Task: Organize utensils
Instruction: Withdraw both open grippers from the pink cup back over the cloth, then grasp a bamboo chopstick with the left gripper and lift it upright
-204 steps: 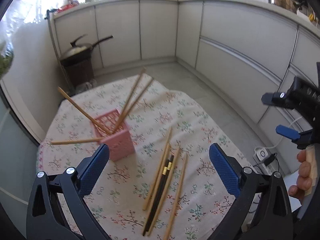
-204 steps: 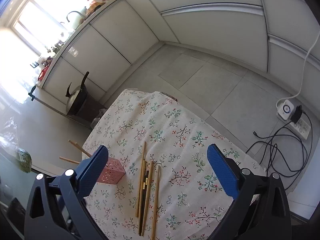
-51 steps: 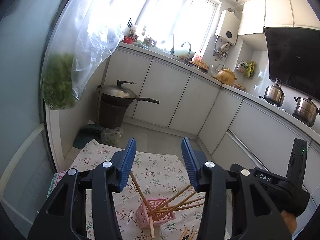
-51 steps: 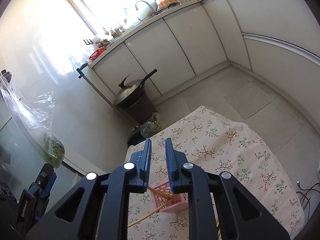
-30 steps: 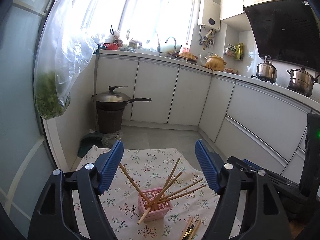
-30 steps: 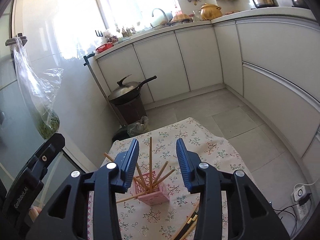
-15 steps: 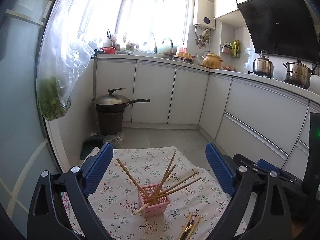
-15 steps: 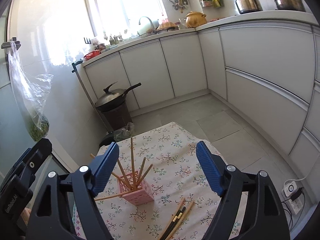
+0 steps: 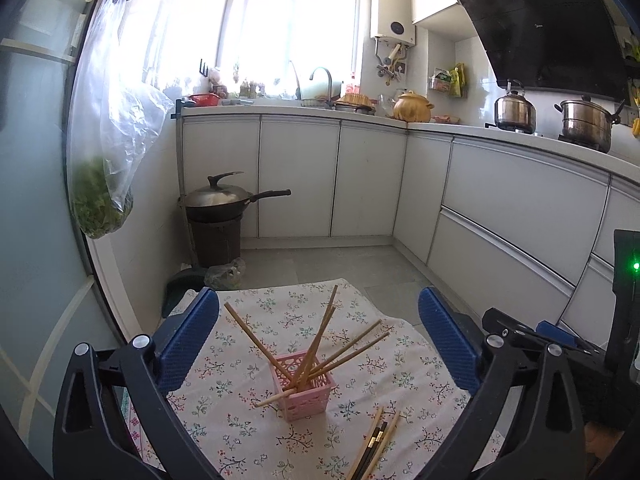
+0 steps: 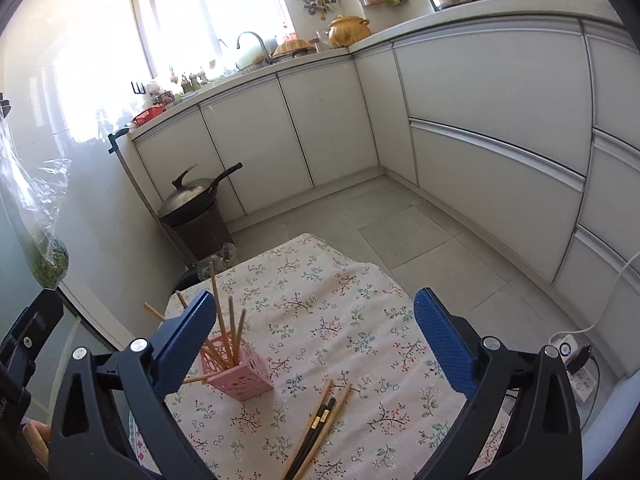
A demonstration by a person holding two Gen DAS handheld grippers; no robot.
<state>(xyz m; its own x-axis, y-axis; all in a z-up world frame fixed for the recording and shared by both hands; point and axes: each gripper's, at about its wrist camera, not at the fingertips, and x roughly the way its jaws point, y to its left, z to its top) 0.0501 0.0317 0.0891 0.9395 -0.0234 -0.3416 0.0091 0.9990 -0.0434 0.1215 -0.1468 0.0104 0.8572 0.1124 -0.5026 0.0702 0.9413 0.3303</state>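
The left hand-held gripper (image 9: 318,338) and the right hand-held gripper (image 10: 314,338) both hover above the tabletop (image 10: 340,312) with its floral cloth, their blue-padded jaws opening wide and grasping nothing. A pink perforated plastic holder (image 9: 306,394) stands near the middle of the cloth with several light wooden chopsticks (image 9: 320,336) fanning out of it. At about five o'clock from it, a loose bundle of wooden and black chopsticks (image 10: 316,424) lies flat on the cloth.

Pink basket (image 9: 306,394) w/ leaning chopsticks (image 9: 320,340), mid floral tablecloth (image 9: 224,392); loose chopsticks (image 9: 374,442) toward near edge.
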